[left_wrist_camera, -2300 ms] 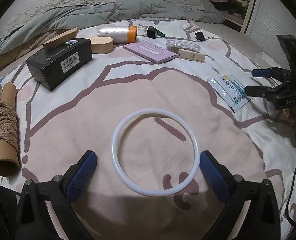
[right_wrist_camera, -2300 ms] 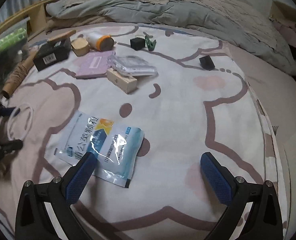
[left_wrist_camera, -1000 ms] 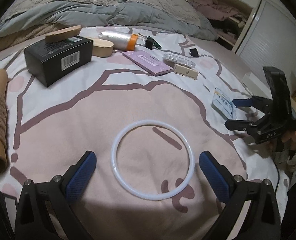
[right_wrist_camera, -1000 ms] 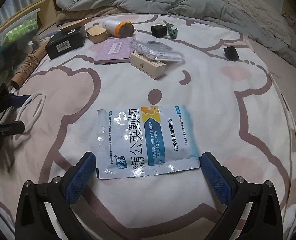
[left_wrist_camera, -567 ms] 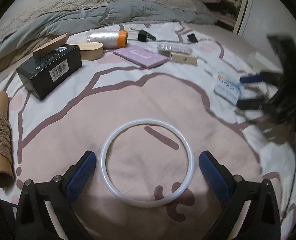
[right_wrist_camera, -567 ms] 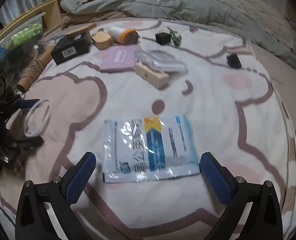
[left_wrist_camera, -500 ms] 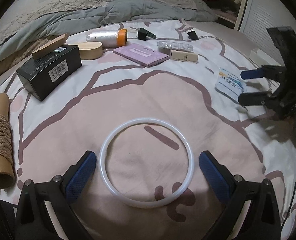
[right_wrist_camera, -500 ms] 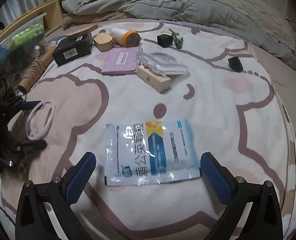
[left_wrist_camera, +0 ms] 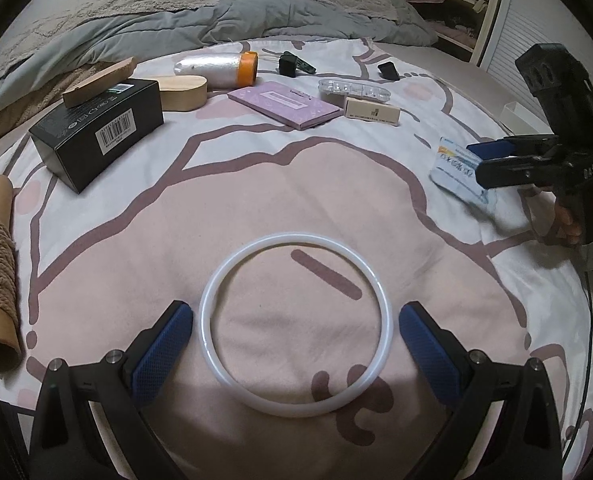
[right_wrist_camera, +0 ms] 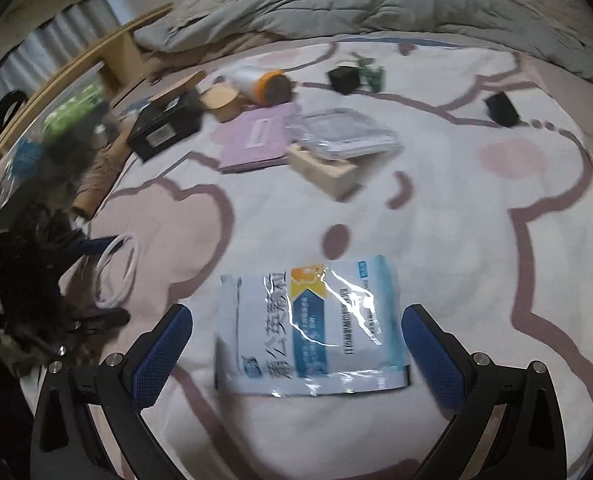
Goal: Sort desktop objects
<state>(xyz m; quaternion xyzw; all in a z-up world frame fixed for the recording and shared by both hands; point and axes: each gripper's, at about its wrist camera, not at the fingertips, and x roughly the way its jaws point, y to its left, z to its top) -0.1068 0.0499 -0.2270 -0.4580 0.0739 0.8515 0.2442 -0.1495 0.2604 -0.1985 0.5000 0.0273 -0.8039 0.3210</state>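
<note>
Both tools stand wide open and empty, the left gripper (left_wrist_camera: 295,344) bracketing the white ring (left_wrist_camera: 295,318) flat on the bedspread (left_wrist_camera: 256,184), the right gripper (right_wrist_camera: 296,344) straddling the blue sachet (right_wrist_camera: 310,326), presumably aligned for pickup.

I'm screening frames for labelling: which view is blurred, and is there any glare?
Left wrist view: sharp, white plastic ring crisp, dim shadow at bottom. Right wrist view: motion-blurred, worst at far objects and left edge; glare streaks on the glossy blue-and-white sachet.
</note>
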